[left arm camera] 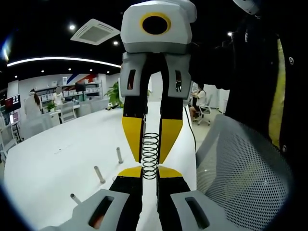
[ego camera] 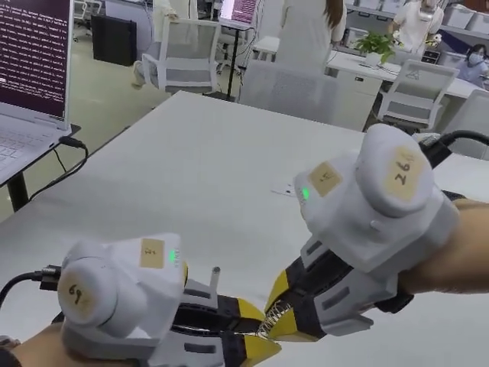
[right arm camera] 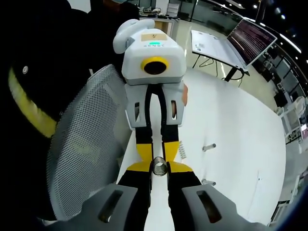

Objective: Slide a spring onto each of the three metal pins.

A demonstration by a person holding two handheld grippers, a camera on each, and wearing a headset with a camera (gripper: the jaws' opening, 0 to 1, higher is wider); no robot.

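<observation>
The left tongs (left arm camera: 149, 172) are clenched on one end of a spring (left arm camera: 150, 156). The right tongs (left arm camera: 151, 137) face them tip to tip and pinch its other end, so the spring bridges the two, held off the surface (ego camera: 191, 168). This looks like a hand-over or a re-grip before threading, with none of the task done. The three pins (left arm camera: 99, 174) stand upright and bare in a row on the surface, just to the left of the left tongs. To do this well, one pair should let go only once the other holds the coils firmly by their sides near one end. That leaves the bore of the free end open and unsquashed. Then the spring wants turning upright, its open end brought directly above a pin and lowered straight along the pin's axis. A tilt would likely snag a coil on the tip. A second spring (right arm camera: 182, 152) lies on the surface just beyond the tongs, near the pins.
</observation>
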